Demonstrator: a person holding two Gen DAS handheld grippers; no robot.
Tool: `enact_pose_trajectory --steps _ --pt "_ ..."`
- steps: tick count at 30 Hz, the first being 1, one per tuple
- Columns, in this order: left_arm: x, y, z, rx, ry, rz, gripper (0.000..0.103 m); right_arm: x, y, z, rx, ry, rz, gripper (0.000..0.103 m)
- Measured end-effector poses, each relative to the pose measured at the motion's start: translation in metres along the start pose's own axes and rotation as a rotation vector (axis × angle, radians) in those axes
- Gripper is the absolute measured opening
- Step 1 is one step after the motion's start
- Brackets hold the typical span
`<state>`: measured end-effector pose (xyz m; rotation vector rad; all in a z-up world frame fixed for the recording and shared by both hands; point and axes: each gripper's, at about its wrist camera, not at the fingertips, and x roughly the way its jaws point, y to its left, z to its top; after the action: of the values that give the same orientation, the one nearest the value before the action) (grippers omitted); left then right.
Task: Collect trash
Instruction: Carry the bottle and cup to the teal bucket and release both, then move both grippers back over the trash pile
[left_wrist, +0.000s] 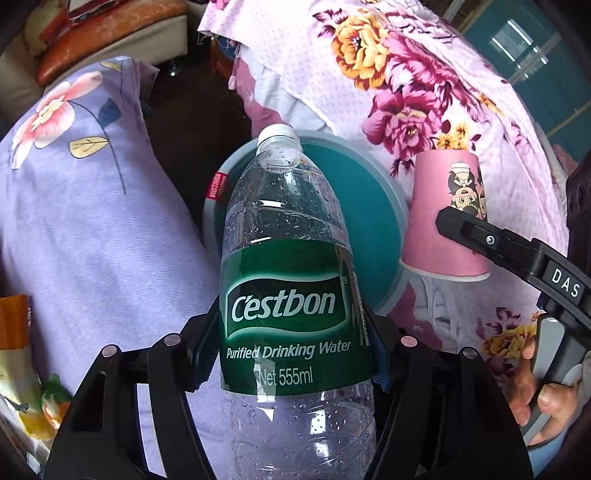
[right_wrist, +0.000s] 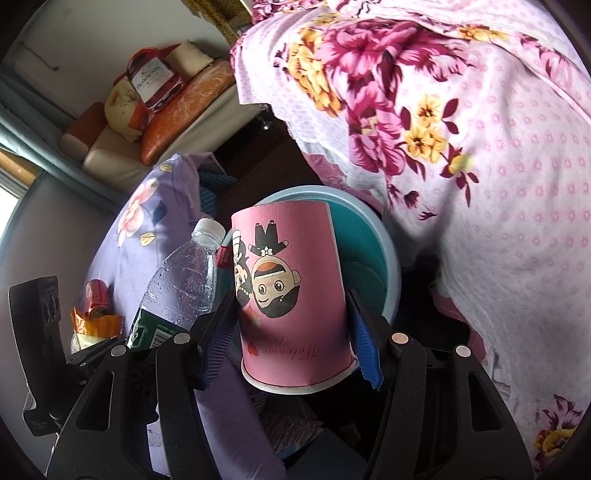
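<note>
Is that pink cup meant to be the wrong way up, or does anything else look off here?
Yes, the pink paper cup is held upside down, rim toward the right gripper, its cartoon and lettering inverted. The water bottle in the left gripper looks empty, just droplets inside. Nothing is spilled.

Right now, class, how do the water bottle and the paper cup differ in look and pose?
The water bottle is clear plastic with a green label and a white cap; the paper cup is opaque pink with cartoon figures. The bottle points cap-first toward the blue bin; the cup is held upside down, its rim nearest the camera. Both are clamped in jaws over that bin.
</note>
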<state>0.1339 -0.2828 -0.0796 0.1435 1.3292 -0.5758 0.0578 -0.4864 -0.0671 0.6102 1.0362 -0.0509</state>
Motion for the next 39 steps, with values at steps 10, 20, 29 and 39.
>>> enact_pose_trajectory --steps 10,20,29,39 --pt "-0.002 0.014 0.003 -0.035 -0.018 0.011 0.088 0.019 -0.006 0.001 0.022 0.036 -0.019 0.056" --pt "-0.023 0.030 -0.013 -0.081 -0.067 0.015 0.090 0.026 0.007 -0.003 0.020 0.058 -0.052 0.072" --pt "-0.050 0.049 -0.038 -0.134 -0.115 0.015 0.090 0.015 0.028 -0.008 -0.005 0.051 -0.060 0.076" --pt "-0.085 0.081 -0.075 -0.224 -0.187 -0.002 0.092 0.001 0.065 -0.019 -0.040 0.042 -0.079 0.077"
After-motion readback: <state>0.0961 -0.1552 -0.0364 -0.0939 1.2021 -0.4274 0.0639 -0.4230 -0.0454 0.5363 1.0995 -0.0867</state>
